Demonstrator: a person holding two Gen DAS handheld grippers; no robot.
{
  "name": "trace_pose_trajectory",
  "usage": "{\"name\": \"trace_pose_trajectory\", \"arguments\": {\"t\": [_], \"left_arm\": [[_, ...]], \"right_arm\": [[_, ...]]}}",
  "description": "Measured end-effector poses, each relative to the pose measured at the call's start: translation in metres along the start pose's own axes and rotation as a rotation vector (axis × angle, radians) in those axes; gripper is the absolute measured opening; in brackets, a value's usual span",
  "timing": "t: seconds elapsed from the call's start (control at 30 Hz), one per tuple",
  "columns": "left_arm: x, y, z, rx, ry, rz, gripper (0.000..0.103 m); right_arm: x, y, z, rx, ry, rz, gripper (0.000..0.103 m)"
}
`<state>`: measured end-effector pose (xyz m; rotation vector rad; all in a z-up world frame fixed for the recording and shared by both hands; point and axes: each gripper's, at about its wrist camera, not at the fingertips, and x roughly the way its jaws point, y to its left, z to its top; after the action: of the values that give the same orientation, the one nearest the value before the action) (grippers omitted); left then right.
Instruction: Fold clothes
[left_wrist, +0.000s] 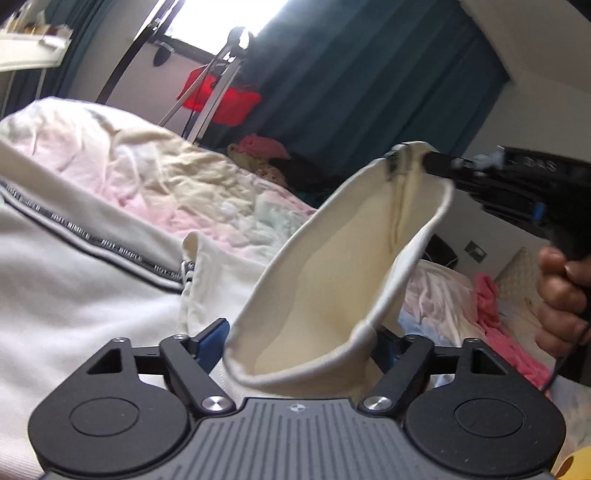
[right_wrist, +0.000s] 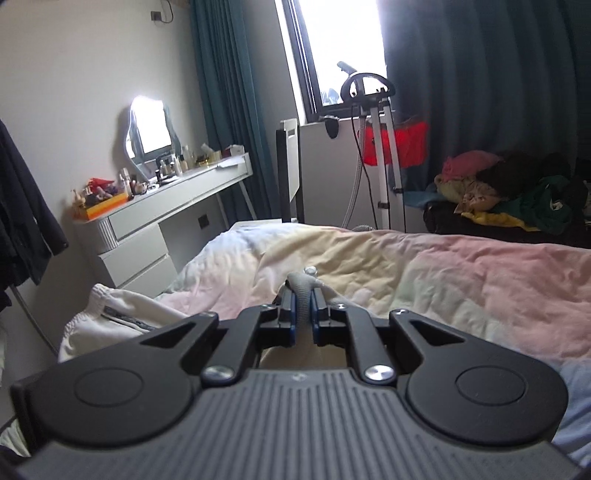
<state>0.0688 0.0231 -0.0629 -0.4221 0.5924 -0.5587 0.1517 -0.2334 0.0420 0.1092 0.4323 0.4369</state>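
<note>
A white zip-up jacket (left_wrist: 74, 266) with a dark zipper lies on the bed. Its cream cuff opening (left_wrist: 343, 266) is stretched between my two grippers. My left gripper (left_wrist: 299, 343) has its jaws wide apart, with the near edge of the cuff sitting between the fingers. My right gripper (left_wrist: 410, 162), seen from the left wrist view, is shut on the cuff's far edge and lifts it. In the right wrist view my right gripper (right_wrist: 303, 302) is shut on a fold of the pale fabric (right_wrist: 303, 291). The jacket's hem (right_wrist: 110, 310) lies at the left.
A pastel pink and yellow duvet (right_wrist: 443, 273) covers the bed. A pile of clothes (right_wrist: 509, 192) sits at the far side by dark curtains. A white dresser (right_wrist: 162, 214) with bottles stands left. A garment steamer stand (right_wrist: 384, 147) is by the window.
</note>
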Motion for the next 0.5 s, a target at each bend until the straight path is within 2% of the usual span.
{"name": "trace_pose_trajectory", "arguments": {"t": [0.07,0.13,0.2,0.33,0.4,0.5], "left_arm": [[-0.001,0.000,0.001,-0.002,0.000,-0.011,0.070],[-0.003,-0.002,0.001,-0.006,0.010,-0.013,0.057],[-0.005,-0.003,0.002,-0.030,0.035,-0.016,0.036],[-0.014,-0.006,0.001,-0.096,0.080,0.003,0.029],[-0.017,-0.004,-0.001,-0.139,0.108,0.018,0.021],[-0.014,0.008,-0.008,-0.223,0.165,0.065,0.016]], "right_arm": [[-0.002,-0.001,-0.001,-0.005,-0.002,-0.007,0.011],[-0.002,0.000,-0.002,-0.006,-0.006,-0.019,0.011],[0.004,0.002,-0.001,-0.017,-0.001,-0.036,0.011],[0.044,0.017,-0.005,-0.076,0.048,-0.069,0.011],[0.070,0.026,-0.011,-0.113,0.080,-0.077,0.011],[0.117,0.043,-0.034,-0.169,0.178,-0.090,0.011]]}}
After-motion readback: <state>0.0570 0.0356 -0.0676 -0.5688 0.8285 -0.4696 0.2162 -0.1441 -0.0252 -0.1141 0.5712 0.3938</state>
